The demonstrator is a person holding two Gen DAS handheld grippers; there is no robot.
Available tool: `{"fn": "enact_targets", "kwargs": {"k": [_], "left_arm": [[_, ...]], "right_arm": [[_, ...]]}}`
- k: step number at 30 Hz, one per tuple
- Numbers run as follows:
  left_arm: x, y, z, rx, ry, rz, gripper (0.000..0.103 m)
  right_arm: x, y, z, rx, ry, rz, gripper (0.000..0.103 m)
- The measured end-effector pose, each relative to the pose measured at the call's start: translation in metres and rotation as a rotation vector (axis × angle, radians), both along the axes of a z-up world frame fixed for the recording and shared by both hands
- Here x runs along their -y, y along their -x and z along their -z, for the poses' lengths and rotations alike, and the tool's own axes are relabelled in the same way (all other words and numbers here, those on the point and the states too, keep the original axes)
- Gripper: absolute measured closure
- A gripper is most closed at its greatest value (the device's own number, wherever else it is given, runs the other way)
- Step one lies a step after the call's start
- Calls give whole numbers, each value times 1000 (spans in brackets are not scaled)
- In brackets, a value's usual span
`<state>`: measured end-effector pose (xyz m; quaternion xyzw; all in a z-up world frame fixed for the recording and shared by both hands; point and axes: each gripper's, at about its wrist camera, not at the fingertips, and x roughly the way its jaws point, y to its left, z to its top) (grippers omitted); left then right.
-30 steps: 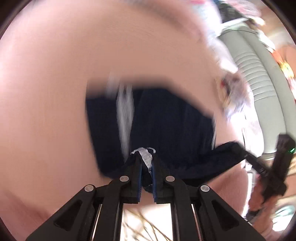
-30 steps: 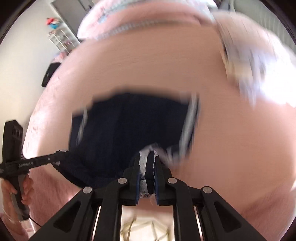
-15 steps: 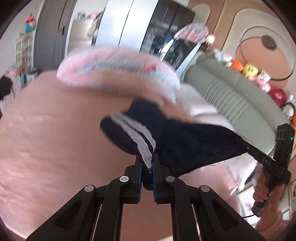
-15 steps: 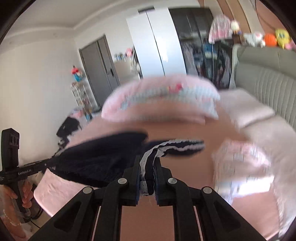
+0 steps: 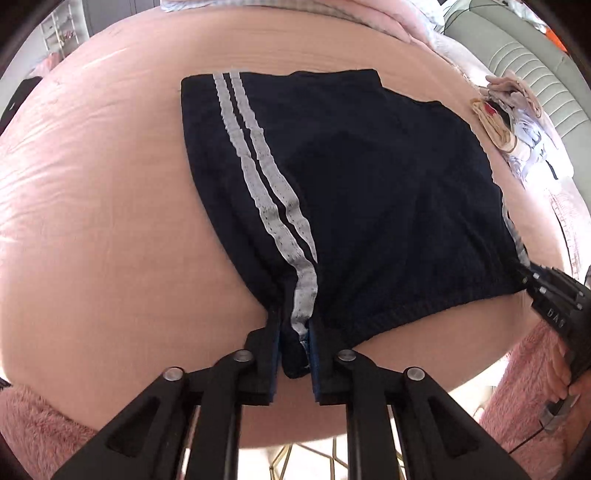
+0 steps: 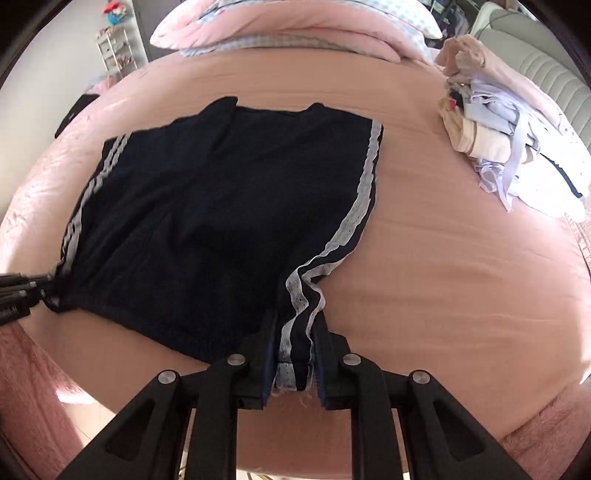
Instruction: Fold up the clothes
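Now each tool, left tool [image 5: 293,352] and right tool [image 6: 293,363], clamps the navy shorts [image 5: 351,192].

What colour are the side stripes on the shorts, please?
Pale grey-white stripes on dark navy, clearest in the left wrist view.

Pink bed [image 6: 461,258] fills view; pink pillows [image 6: 295,26] at head, grey ribbed headboard [image 6: 554,74] right, white shelf [image 6: 114,51] by wall.
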<state>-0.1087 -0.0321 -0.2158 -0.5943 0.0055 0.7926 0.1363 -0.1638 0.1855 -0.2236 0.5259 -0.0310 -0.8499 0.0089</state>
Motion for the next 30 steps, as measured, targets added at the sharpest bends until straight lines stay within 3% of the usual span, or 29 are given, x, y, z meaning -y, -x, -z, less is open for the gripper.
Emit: {"fn": "enact_targets", "kwargs": {"k": [2, 5, 9, 13, 17, 24, 27, 28, 30], "left_arm": [[4, -5, -5, 10, -10, -1, 82], [24, -6, -23, -8, -92, -41, 81], [45, 12, -52, -114, -110, -66, 81], [34, 52, -64, -204, -92, -21, 81], [7, 94, -46, -216, -55, 47, 81], [-27, 154, -5, -172, -3, 124, 81], [-13, 162, 13, -133, 48, 126, 81], [-4, 162, 14, -133, 32, 115, 81], [16, 164, 13, -116, 42, 80, 87]], "right_arm": [[-8, -2, -6, 3, 63, 34, 84], [-18, -10, -21, -13, 98, 55, 82], [-40, -15, -37, -45, 97, 64, 82], [-44, 10, -52, -85, 68, 37, 81], [-18, 54, -56, -94, 40, -72, 81], [52, 141, -23, -20, 29, -221, 81], [72, 168, -5, 22, 26, -266, 81], [78, 176, 0, 35, 20, -286, 81], [92, 186, 9, 51, -1, -335, 81]]}}
